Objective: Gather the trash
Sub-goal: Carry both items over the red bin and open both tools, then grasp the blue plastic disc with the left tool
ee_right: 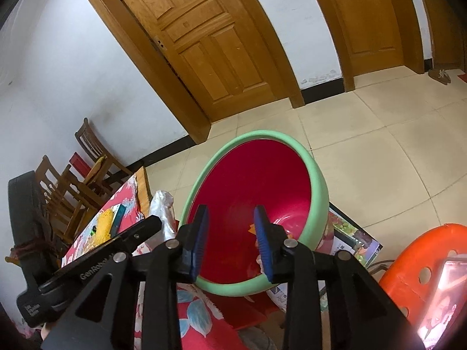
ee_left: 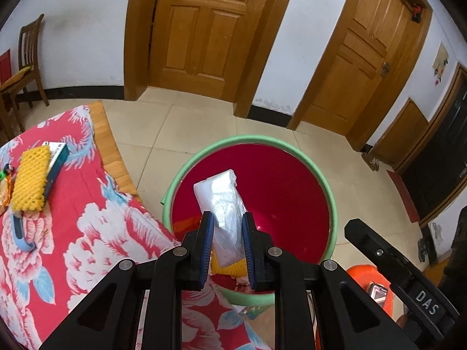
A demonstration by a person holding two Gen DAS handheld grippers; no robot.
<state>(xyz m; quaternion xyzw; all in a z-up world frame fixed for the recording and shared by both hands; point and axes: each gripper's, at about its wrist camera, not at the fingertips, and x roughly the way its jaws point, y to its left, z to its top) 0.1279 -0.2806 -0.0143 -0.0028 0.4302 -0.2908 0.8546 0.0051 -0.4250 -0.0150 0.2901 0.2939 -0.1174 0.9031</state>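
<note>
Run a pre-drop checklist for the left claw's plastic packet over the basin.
1. Left claw gripping the clear plastic packet: ok, pads press on both sides.
2. Packet over the red basin: ok in the left wrist view.
3. Right claw empty: ok, nothing between its open pads.
4. Right claw out of the packet's drop path: cannot tell, it also hangs over the basin.
5. Trash left on the floral cloth: not ok, the yellow foam net and teal box remain.

Left tongs (ee_left: pixel 227 227) grip a plastic bag (ee_left: pixel 221 204) over the basin (ee_left: pixel 327 180).
</note>
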